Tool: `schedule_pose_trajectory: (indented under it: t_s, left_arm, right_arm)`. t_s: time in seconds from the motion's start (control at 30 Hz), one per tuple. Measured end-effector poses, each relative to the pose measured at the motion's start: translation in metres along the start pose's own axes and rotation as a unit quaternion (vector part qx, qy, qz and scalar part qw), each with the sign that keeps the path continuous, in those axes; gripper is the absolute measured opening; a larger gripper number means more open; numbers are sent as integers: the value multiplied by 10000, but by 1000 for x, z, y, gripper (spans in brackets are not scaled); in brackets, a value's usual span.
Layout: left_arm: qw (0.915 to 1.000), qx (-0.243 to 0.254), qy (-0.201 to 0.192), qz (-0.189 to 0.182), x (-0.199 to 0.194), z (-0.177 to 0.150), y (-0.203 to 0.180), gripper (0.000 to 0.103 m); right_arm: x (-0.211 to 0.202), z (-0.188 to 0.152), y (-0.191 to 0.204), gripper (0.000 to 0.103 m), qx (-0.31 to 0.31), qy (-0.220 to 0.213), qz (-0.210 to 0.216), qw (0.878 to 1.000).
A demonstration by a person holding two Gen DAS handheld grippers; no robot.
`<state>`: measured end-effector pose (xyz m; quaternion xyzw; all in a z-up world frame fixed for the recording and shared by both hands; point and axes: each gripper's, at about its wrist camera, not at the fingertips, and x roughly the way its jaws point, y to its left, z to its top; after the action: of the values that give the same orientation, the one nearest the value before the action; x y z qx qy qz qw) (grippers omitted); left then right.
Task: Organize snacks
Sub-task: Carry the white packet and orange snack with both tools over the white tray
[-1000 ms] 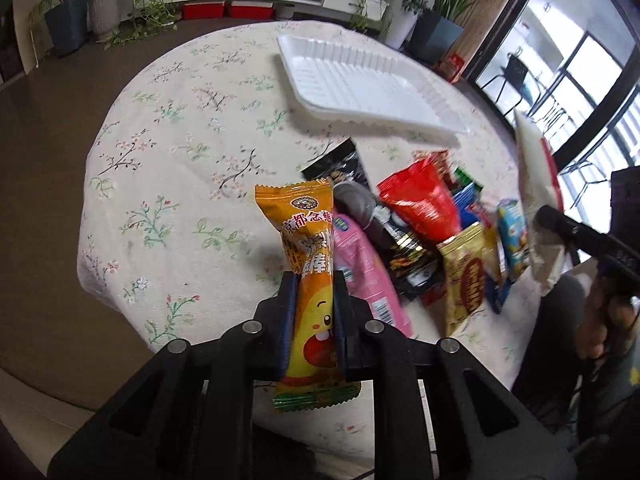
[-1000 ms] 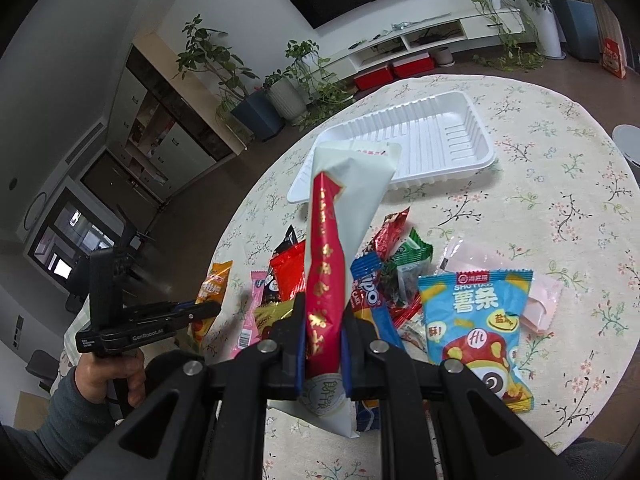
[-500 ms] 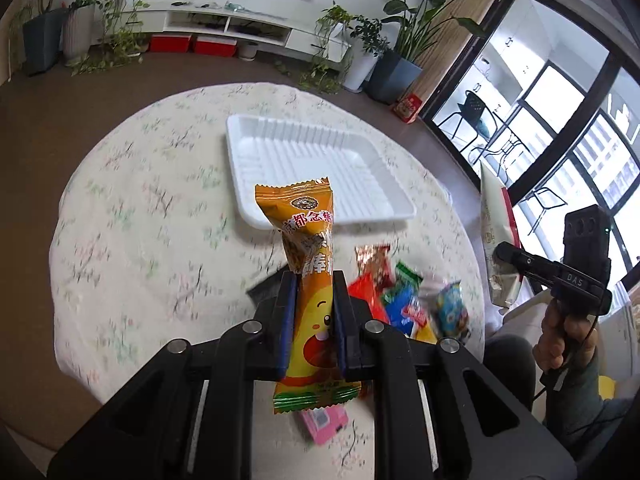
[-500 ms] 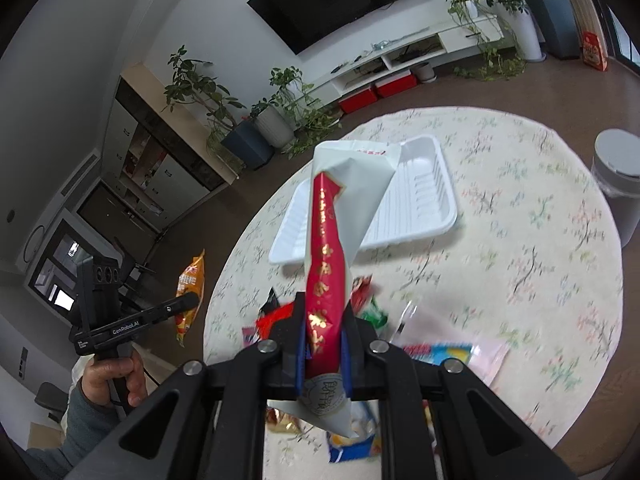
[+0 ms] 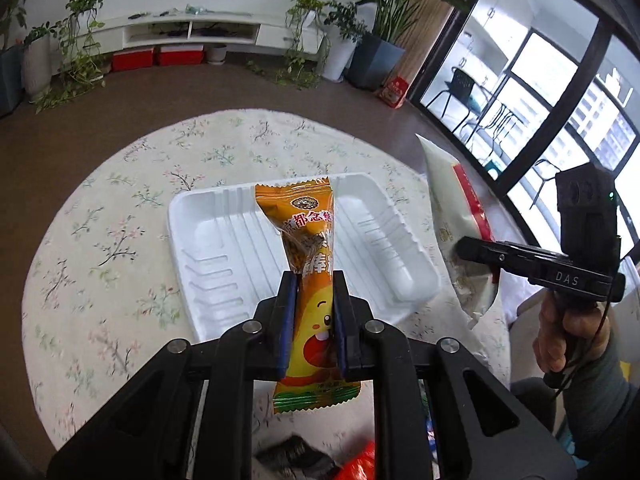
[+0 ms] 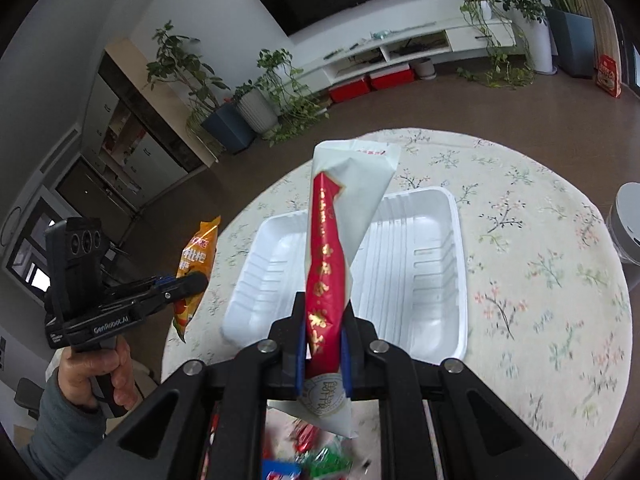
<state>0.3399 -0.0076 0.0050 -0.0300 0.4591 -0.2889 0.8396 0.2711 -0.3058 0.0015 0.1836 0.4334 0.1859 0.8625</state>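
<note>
My left gripper [image 5: 313, 280] is shut on an orange snack packet [image 5: 308, 256] that stands upright between its blue pads, in front of the empty white plastic tray [image 5: 224, 248]. The right gripper [image 6: 323, 302] is shut on a white and red snack packet [image 6: 340, 216], held upright over the near edge of the same tray [image 6: 424, 272]. In the left wrist view the right gripper [image 5: 464, 246] shows at the right with its white packet [image 5: 452, 196]. In the right wrist view the left gripper [image 6: 196, 280] shows at the left with its orange packet [image 6: 198, 256].
The tray lies in the middle of a round table with a flowered cloth [image 5: 100, 248]. Several loose snack packets [image 6: 316, 452] lie on the near side below the grippers. A grey bin [image 6: 628, 228] stands at the right. Potted plants and a low TV shelf [image 5: 180, 28] line the far wall.
Both grippers have moved forward and up from over the snack pile to the near side of the tray, each still holding its packet. The pile has dropped to the bottom of the views.
</note>
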Motion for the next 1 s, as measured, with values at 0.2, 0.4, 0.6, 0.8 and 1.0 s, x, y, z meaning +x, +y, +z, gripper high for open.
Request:
schedule_pose_trajectory:
  t_s: [0.2,0.4,0.6,0.8,1.0]
  left_arm:
    - [9988,-225,395,177,63,11,21,15]
    - [9975,-424,500,278,97,13,43,15]
    - [9965,-444,624,342,114,8,52,15]
    - [9959,-405,658,478,119,4,50,16]
    - [9958,-307,675,546,124,1,44,17]
  right_arm:
    - [48,13,-17,15,27,425,-215,9989]
    - [74,18,-28,15,33,666,-384,9970]
    - [93,23,-31,15,-43,909,-535,9944]
    - [107,22,-36,16,-77,984,-686,9927]
    - [106,19,-33,19,-279,970,-850,9913]
